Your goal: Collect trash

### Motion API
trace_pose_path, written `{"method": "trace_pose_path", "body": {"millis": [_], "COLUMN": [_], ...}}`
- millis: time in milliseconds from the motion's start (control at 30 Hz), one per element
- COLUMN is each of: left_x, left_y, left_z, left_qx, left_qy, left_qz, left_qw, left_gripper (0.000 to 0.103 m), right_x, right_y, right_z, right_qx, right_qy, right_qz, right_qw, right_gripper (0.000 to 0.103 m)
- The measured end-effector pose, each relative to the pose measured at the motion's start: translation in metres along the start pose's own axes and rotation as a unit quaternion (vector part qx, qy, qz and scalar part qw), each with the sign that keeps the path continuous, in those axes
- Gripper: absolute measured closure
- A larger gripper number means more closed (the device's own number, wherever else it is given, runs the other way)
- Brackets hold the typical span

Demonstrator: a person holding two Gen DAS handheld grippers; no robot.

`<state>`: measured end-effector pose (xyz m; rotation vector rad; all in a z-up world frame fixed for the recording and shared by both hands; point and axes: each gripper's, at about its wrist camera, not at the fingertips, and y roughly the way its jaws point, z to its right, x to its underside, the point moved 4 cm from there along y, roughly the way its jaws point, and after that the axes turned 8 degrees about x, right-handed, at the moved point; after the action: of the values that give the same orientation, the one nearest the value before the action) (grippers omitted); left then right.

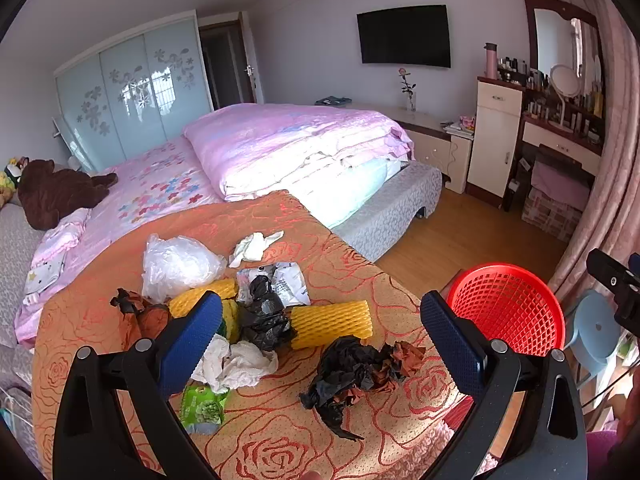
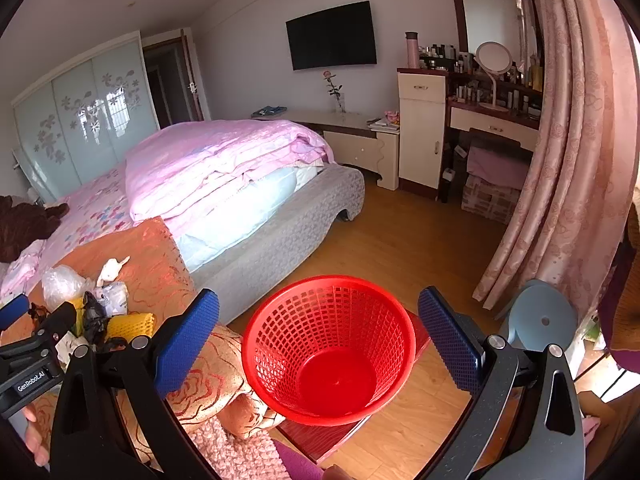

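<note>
A heap of trash lies on an orange rose-patterned cloth [image 1: 280, 216] in the lower middle of the left wrist view. It holds a clear plastic bag [image 1: 176, 264], a crumpled white tissue [image 1: 254, 246], a printed white wrapper [image 1: 286, 280], a yellow foam net sleeve [image 1: 332, 323], a black plastic bag [image 1: 264, 316], a white paper wad [image 1: 236, 364], a green packet [image 1: 202, 408], and a crumpled black and brown wrapper [image 1: 356, 376] nearest the camera.

The left gripper [image 1: 320, 340] hangs over this heap with its blue fingers [image 1: 192, 336] wide apart and nothing between them; the left finger covers part of a second yellow foam piece [image 1: 208, 292].

The red mesh basket [image 2: 328, 348] stands at the lower centre of the right wrist view, on a dark red board [image 2: 320, 436] over the wooden floor [image 2: 400, 240], just beside the cloth's edge. Its inside is bare red plastic.

The right gripper [image 2: 320, 340] hangs above the basket, fingers spread, holding nothing. A blue stool [image 2: 540, 320] stands at the lower right beside a pink curtain [image 2: 568, 160]. A bed with a pink quilt [image 2: 216, 160] fills the middle left.
</note>
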<state>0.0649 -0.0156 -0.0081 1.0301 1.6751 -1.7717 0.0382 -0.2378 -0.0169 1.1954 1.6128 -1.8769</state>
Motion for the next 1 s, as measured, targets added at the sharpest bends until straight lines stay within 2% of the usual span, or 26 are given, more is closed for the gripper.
{"method": "trace_pose_path", "body": {"millis": [1000], "left_x": [0.0086], "left_y": [0.0032], "left_z": [-0.0066], "left_qx": [-0.004], "left_qy": [-0.009], "left_qz": [-0.007], "left_qw": [0.9999], "left_gripper": [0.007], "right_x": [0.0088], "right_y": [0.0061], "right_z": [-0.0096], "right_qx": [-0.009], "right_qy": [-0.011], "right_qz": [-0.011], "right_qw": [1.0], "right_gripper": [0.006]}}
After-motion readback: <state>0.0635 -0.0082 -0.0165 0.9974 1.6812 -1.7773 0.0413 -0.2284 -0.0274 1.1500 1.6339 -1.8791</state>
